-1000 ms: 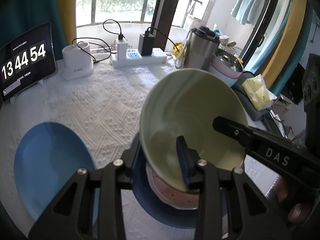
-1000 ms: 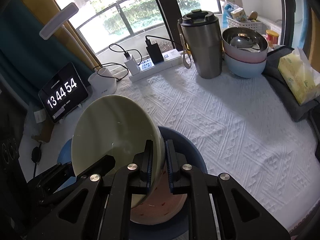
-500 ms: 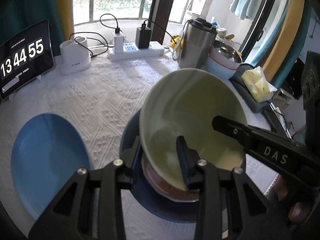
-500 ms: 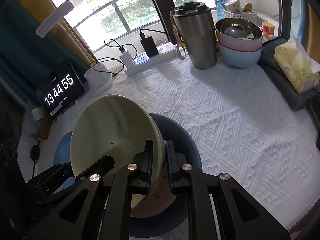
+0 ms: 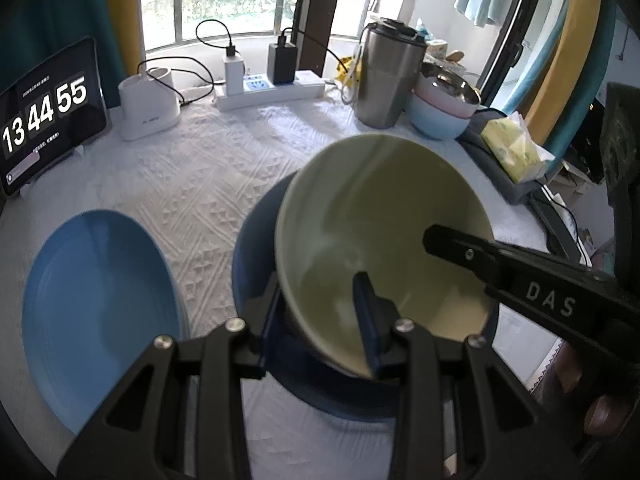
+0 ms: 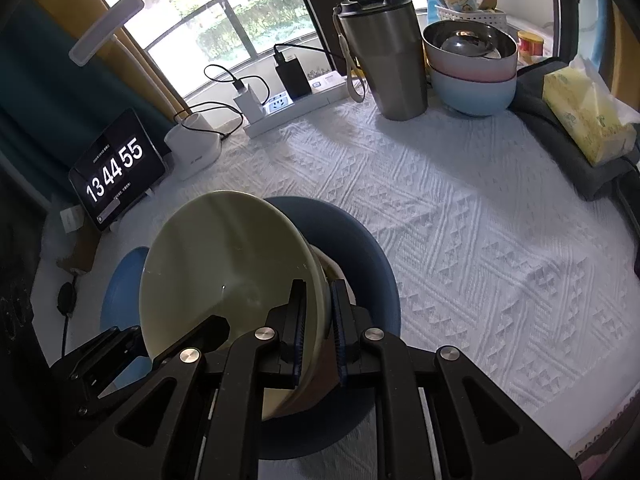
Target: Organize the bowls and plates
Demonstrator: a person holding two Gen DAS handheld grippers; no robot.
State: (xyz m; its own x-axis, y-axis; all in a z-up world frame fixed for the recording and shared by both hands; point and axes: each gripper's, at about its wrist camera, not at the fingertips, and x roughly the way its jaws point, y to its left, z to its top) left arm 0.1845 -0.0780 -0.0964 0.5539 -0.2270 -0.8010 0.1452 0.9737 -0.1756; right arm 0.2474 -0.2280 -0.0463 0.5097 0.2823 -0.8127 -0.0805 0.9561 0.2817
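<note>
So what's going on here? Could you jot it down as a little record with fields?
held item: green bowl, tilted
right gripper: shut on the bowl's rim
left gripper: fingers straddle the opposite rim
below bowl: dark blue plate
nearby: light blue plate, lying apart on the white tablecloth
back of table: steel mug, stacked bowls

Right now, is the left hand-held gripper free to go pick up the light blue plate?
Probably not yet. The left hand-held gripper is shut on the rim of the green bowl. The light blue plate lies uncovered beside it, so only the bowl stands in the way.
</note>
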